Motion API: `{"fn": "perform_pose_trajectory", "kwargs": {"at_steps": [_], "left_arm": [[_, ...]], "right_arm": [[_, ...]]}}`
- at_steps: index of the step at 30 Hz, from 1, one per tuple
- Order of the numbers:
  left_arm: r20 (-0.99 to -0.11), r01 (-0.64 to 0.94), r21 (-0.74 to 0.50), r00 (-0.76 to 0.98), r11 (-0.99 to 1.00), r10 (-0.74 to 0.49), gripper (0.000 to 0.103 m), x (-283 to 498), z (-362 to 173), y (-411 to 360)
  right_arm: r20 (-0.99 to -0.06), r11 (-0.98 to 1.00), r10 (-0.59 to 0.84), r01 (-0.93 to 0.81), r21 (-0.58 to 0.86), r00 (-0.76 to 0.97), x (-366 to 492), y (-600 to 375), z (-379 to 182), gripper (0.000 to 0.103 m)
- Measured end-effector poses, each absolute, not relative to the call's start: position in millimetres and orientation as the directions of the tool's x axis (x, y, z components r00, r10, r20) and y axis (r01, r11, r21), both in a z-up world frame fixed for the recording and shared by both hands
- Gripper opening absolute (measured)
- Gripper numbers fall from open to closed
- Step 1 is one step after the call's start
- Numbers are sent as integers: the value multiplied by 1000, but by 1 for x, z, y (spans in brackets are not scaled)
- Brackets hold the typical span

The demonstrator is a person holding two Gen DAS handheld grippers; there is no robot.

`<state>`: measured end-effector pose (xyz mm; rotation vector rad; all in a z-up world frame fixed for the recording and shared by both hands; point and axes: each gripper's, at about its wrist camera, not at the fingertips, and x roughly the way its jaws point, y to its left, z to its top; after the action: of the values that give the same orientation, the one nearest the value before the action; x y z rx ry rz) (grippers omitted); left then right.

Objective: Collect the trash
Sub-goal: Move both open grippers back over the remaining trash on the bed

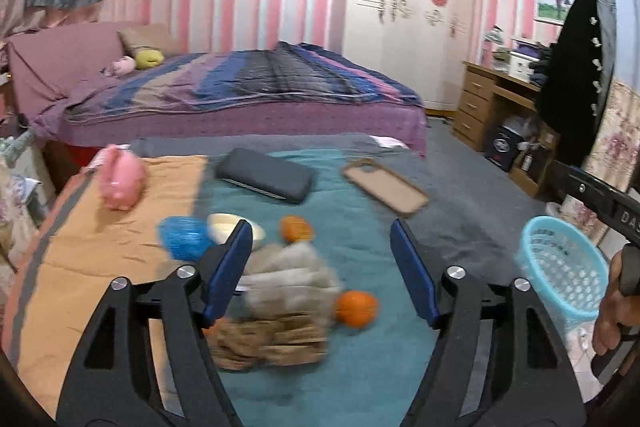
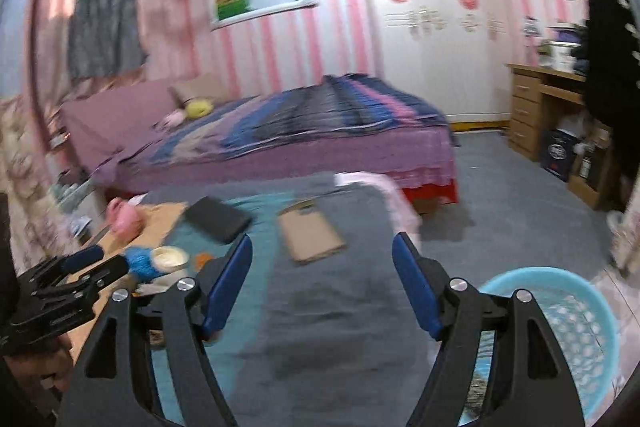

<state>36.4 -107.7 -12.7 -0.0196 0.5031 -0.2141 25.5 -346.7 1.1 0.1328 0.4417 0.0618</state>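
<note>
My left gripper (image 1: pixel 322 247) is open and empty above a cloth-covered table. Below and between its fingers lie a crumpled grey-white wad (image 1: pixel 292 283) and a brown crumpled paper (image 1: pixel 268 341). Two orange fruits (image 1: pixel 356 307) (image 1: pixel 296 227) sit beside them, with a blue crumpled piece (image 1: pixel 182 237) and a small white bowl (image 1: pixel 232 227) further left. A light blue basket (image 1: pixel 560 267) stands at the table's right edge; it also shows in the right wrist view (image 2: pixel 560 327). My right gripper (image 2: pixel 322 263) is open and empty over the grey cloth, left of the basket.
A pink piggy bank (image 1: pixel 120 181), a dark case (image 1: pixel 266 181) and a tan phone case (image 1: pixel 386 191) lie on the table's far half. A bed (image 1: pixel 240 95) stands behind, a wooden desk (image 1: pixel 496 107) at right. The left gripper shows in the right wrist view (image 2: pixel 68 279).
</note>
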Motion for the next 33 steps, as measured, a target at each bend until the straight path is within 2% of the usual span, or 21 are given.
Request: {"fn": "perform_pose_trajectory", "kwargs": {"at_steps": [3,10,19,33], "left_arm": [[-464,156,-83,868,984,-176,83,41,-14,-77],[-444,77,-72,890,994,-101,88,40,-17,-15],[-506,-25,-90,862,996,-24,88,48,-41,46],[-506,-11,-85,862,996,-34,88,47,-41,32]], "right_arm": [[-436,990,113,-65,124,893,33,-317,-3,77],[-459,986,157,-112,124,874,51,-272,-9,79],[-509,982,189,-166,90,840,74,-235,-21,79],[-521,980,197,-173,94,831,69,-235,-23,80]]}}
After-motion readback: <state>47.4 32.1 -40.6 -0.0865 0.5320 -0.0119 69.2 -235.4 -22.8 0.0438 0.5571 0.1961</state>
